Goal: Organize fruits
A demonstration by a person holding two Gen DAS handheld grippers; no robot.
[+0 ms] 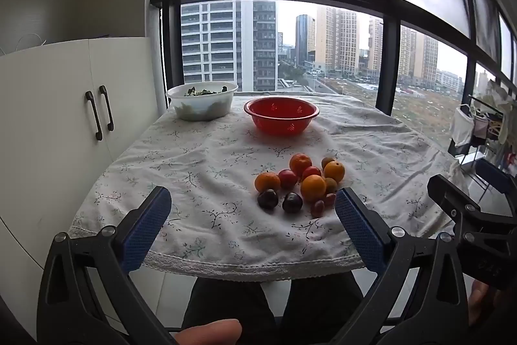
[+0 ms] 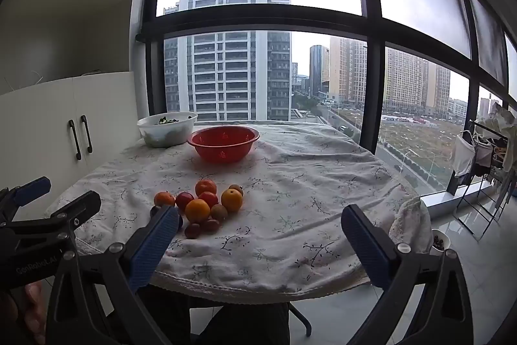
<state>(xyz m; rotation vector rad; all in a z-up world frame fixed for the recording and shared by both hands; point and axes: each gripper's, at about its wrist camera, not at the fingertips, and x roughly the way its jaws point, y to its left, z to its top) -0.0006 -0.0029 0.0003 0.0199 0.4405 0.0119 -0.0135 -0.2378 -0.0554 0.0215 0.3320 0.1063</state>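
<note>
Both jaws released, empty. Fruit pile (image 1: 299, 186) on surface: round, smooth, rolls easily. Grip your orange (image 1: 312, 188) across its widest girth, gently; plums bruise.

Left tool (image 1: 253, 206): black plastic frame of triangular, cut-out arms, each joined by round silver screws; two fingers faced with blue, finely dimpled pads (image 1: 152, 228). Right tool (image 2: 260, 227): same build, black arms, silver screws, blue textured pads (image 2: 155, 244). White lettering runs along the left tool's black side. Dark trousers (image 1: 274, 303) cover the person's legs.
</note>
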